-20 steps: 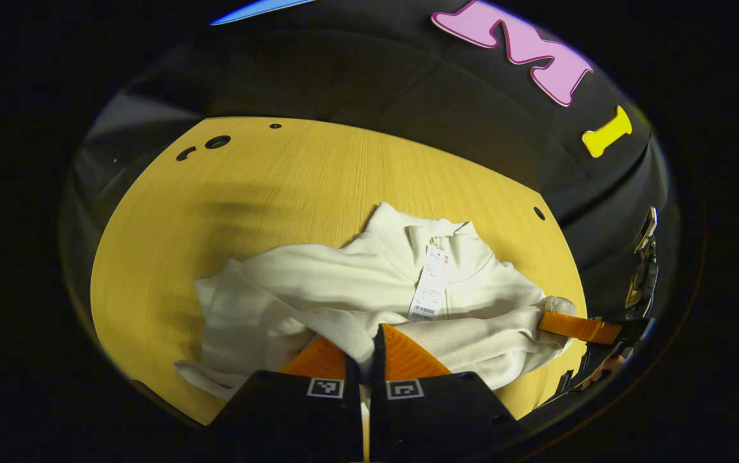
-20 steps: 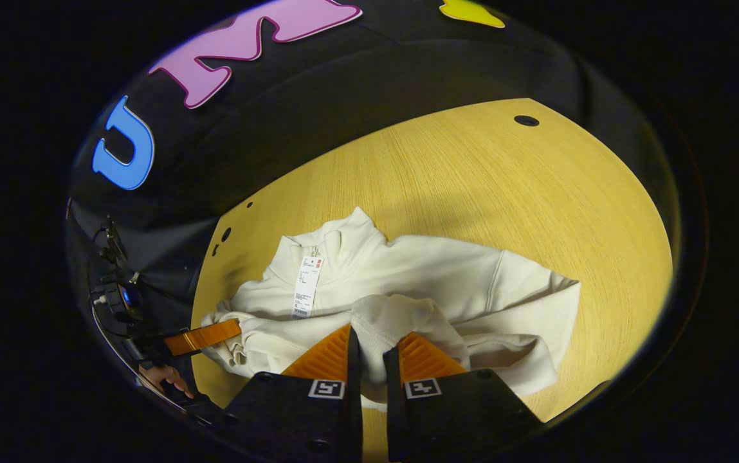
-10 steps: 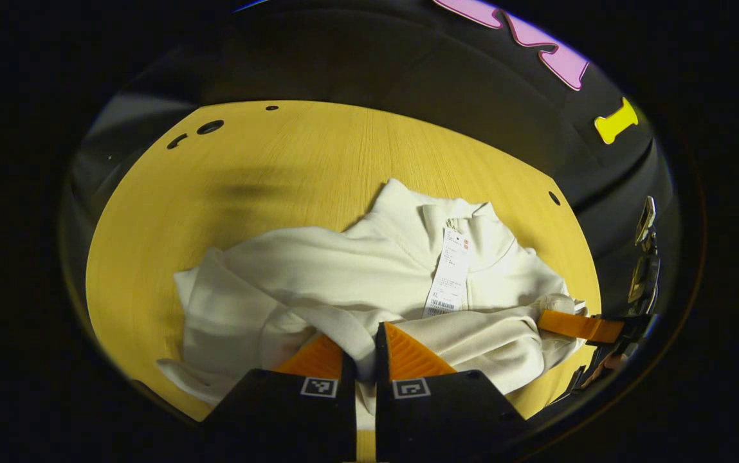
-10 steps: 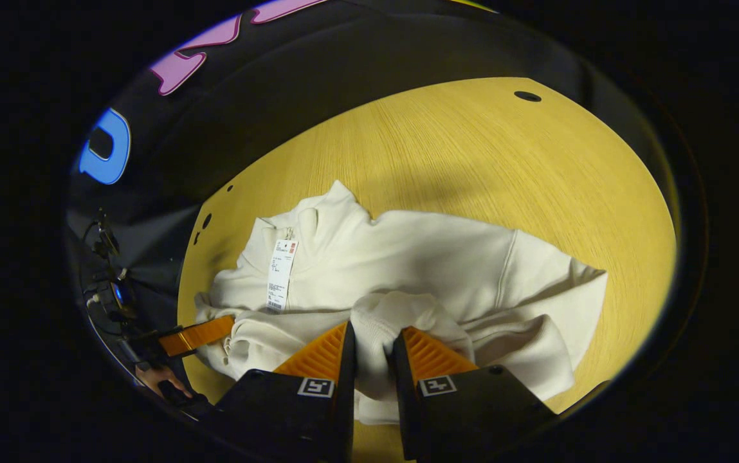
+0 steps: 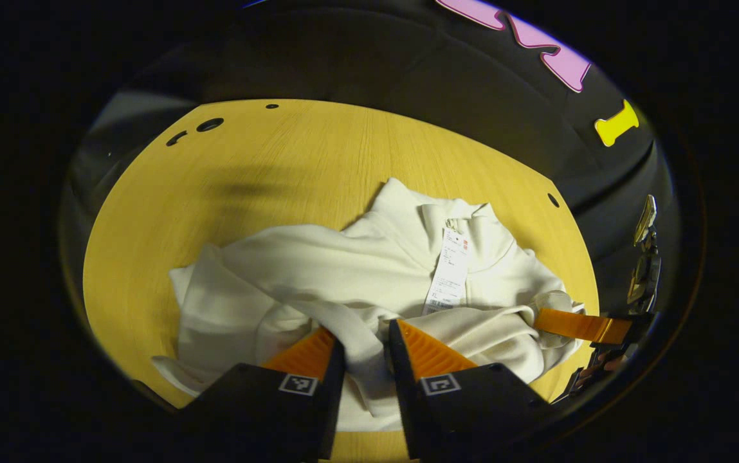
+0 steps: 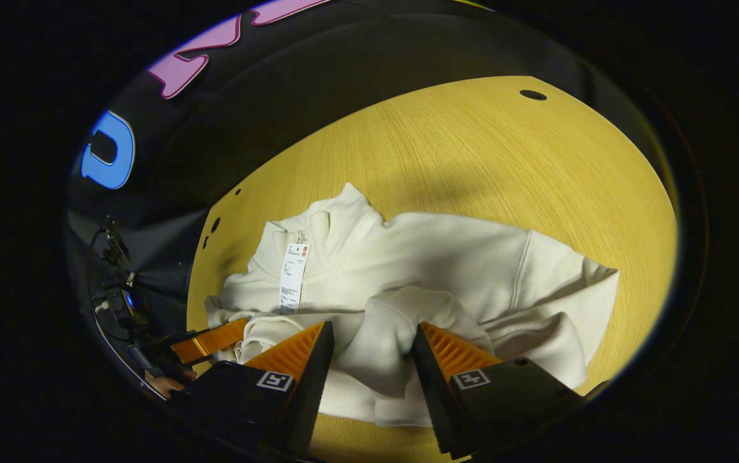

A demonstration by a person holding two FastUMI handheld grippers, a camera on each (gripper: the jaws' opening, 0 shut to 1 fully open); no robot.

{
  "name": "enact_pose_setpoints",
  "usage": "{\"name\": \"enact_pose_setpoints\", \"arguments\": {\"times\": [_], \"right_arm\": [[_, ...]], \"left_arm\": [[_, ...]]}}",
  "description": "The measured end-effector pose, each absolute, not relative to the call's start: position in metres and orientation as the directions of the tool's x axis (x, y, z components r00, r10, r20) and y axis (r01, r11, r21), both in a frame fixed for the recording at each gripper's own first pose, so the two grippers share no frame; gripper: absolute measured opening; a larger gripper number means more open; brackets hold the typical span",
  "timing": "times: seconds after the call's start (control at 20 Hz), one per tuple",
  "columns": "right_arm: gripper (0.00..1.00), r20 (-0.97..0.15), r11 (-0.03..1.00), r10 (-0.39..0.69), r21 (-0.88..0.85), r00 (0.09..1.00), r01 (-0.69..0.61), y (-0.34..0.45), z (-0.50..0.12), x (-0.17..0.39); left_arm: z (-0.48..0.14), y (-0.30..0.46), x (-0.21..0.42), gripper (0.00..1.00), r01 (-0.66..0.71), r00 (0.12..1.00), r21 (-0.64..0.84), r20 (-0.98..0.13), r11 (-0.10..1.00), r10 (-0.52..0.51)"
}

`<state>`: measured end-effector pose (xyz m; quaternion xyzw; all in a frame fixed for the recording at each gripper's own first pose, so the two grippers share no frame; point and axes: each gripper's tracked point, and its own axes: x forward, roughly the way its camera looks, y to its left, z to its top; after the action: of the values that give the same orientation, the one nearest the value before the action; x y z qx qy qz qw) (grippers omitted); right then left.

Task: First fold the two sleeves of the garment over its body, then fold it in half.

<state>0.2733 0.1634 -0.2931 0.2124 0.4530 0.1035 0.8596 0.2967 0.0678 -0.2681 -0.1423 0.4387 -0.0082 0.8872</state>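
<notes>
Left gripper (image 5: 366, 337): fingers parted narrowly, sleeve cuff (image 5: 361, 344) between, grip uncertain. Right gripper (image 6: 369, 341): fingers spread wide, straddling other cuff (image 6: 385, 347), not pinching. Cream garment (image 6: 433, 257) on wooden table (image 6: 472, 148), collar at 12 o'clock, hang tag (image 6: 292, 276) at 10 o'clock.

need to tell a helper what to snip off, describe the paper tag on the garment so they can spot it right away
On the yellow wooden table lies a cream high-collared garment with its sleeves folded across the body. Follow it up to the stand-up collar. The hang tag dangles from there: a narrow white paper strip with small print, the only flat, stiff piece on the soft fabric.
</notes>
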Motion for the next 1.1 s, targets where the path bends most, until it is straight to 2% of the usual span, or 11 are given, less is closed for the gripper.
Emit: {"name": "enact_pose_setpoints", "arguments": {"times": [0.05,0.2,0.3,0.35,0.4,0.55,0.6,0.65,1.1], "right_arm": [[0.78,-0.732,0.888,0.372,0.461,0.571,0.013,0.164,-0.29,0.272],[0.86,-0.72,0.888,0.372,0.46,0.586,0.001,0.162,-0.279,0.267],[0.9,-0.71,0.89,0.369,0.455,0.599,-0.008,0.16,-0.271,0.262],[0.9,-0.705,0.891,0.368,0.454,0.606,-0.014,0.158,-0.267,0.259],[0.9,-0.699,0.892,0.368,0.452,0.613,-0.019,0.156,-0.263,0.256],[0.92,-0.678,0.892,0.372,0.451,0.634,-0.041,0.152,-0.248,0.245],[0.92,-0.672,0.891,0.376,0.452,0.639,-0.048,0.152,-0.243,0.241],[0.92,-0.666,0.89,0.378,0.453,0.643,-0.055,0.15,-0.239,0.237],[0.92,-0.619,0.886,0.4,0.451,0.676,-0.111,0.144,-0.215,0.191]], "left_arm": [[-0.265,0.068,0.297,0.51,-0.106,0.624,-0.257,-0.769,0.96,-0.137],[-0.251,0.055,0.295,0.82,-0.066,0.651,-0.283,-0.739,0.957,-0.174],[-0.241,0.05,0.291,0.95,-0.041,0.669,-0.292,-0.718,0.956,-0.191],[-0.238,0.048,0.288,0.91,-0.036,0.676,-0.295,-0.711,0.955,-0.195],[-0.233,0.049,0.286,0.95,-0.037,0.684,-0.294,-0.704,0.955,-0.19],[-0.215,0.054,0.275,0.95,-0.04,0.722,-0.295,-0.669,0.955,-0.176],[-0.209,0.055,0.27,0.9,-0.039,0.732,-0.293,-0.659,0.955,-0.172],[-0.204,0.056,0.265,0.95,-0.039,0.742,-0.289,-0.65,0.956,-0.166],[-0.17,0.053,0.213,0.95,-0.04,0.797,-0.318,-0.582,0.947,-0.162]]}}
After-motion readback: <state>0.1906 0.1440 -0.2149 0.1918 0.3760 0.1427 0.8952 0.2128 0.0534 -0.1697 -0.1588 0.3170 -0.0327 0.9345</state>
